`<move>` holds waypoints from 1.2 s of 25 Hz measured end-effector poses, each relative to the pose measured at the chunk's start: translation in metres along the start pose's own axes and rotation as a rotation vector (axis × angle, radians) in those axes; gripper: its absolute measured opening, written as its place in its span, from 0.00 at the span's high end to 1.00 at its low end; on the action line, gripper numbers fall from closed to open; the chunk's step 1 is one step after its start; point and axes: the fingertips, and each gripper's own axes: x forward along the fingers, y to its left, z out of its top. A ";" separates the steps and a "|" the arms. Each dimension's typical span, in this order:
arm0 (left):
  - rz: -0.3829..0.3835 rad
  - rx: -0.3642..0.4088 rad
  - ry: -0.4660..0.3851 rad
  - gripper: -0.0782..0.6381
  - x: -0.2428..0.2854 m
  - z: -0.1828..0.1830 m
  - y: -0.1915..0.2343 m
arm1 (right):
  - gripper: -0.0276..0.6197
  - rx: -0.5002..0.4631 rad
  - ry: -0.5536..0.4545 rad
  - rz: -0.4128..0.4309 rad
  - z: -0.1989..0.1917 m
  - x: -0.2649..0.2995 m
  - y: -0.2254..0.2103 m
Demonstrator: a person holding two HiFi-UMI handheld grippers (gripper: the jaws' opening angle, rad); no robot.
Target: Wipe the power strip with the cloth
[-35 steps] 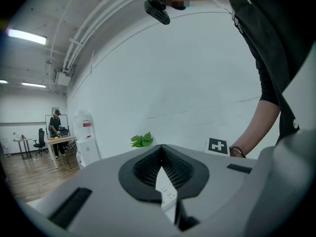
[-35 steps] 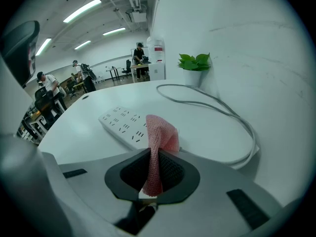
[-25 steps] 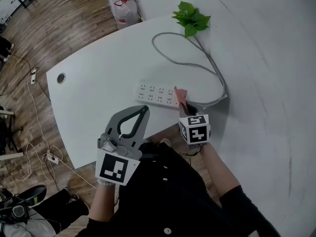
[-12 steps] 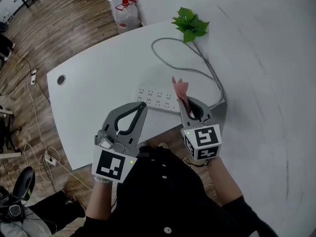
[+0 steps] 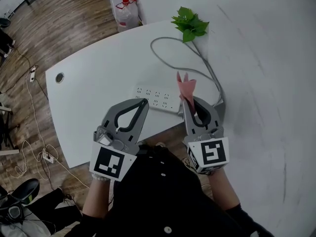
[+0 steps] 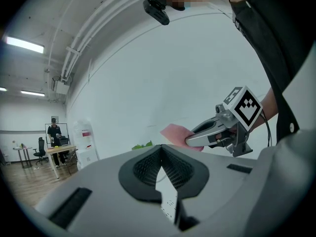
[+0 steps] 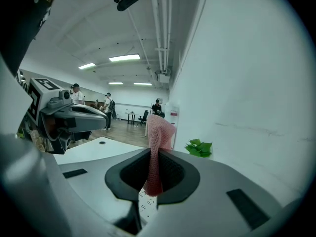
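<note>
The white power strip (image 5: 155, 98) lies flat near the table's front edge, its grey cable (image 5: 210, 70) looping away behind it. My right gripper (image 5: 189, 103) hangs above the strip's right end, shut on a pink cloth (image 5: 186, 86) that sticks up from its tips. In the right gripper view the cloth (image 7: 157, 147) is pinched upright between the jaws, with a bit of the strip (image 7: 144, 204) below. My left gripper (image 5: 142, 104) is shut on nothing, held over the table edge left of the strip. The left gripper view shows the right gripper (image 6: 190, 141) and the cloth (image 6: 173, 132).
A green plant (image 5: 189, 22) sits at the table's far edge against the white wall. The white table (image 5: 94, 93) has a round cable hole (image 5: 59, 77) at its left. A water bottle (image 5: 123, 9) and loose cables (image 5: 29, 98) are on the wooden floor.
The right gripper has lifted off the strip's right end and drawn back toward me, the cloth still in it. The left gripper has barely shifted.
</note>
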 end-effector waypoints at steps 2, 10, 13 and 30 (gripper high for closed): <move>0.000 0.002 -0.003 0.87 0.001 0.001 0.000 | 0.87 -0.002 -0.014 -0.008 0.004 -0.002 -0.002; -0.006 -0.002 0.014 0.87 0.009 -0.006 -0.002 | 0.87 0.024 0.007 -0.021 -0.006 0.003 -0.011; -0.011 0.000 0.013 0.87 0.011 -0.007 -0.003 | 0.87 0.023 0.018 -0.021 -0.009 0.004 -0.011; -0.026 -0.013 0.030 0.87 0.018 -0.012 0.000 | 0.87 0.010 0.051 0.002 -0.013 0.010 -0.006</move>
